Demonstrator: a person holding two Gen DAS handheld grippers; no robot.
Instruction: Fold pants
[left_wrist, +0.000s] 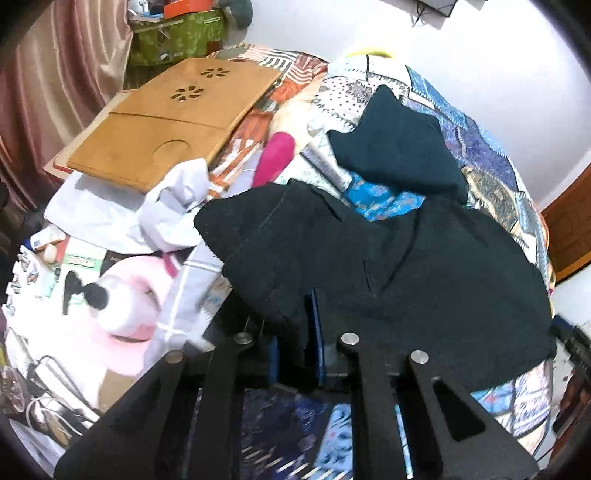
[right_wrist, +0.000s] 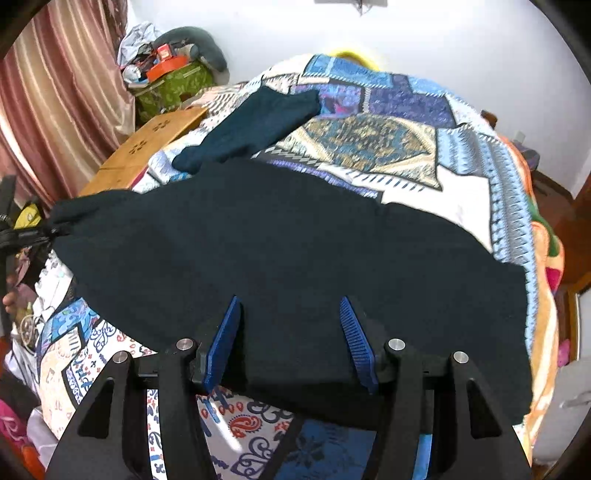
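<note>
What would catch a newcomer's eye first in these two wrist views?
The dark pants dominate, spread across the middle of a bright patchwork bedspread. The left gripper is shut on a bunch of the cloth, while the right gripper hangs open over it with blue pads apart. To the left lie a wooden lap tray and a pink plush toy.

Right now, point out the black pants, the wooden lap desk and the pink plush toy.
black pants (right_wrist: 295, 251), right wrist view, middle of the spread fabric
wooden lap desk (left_wrist: 173, 122), left wrist view, flat top
pink plush toy (left_wrist: 125, 295), left wrist view, its face
</note>
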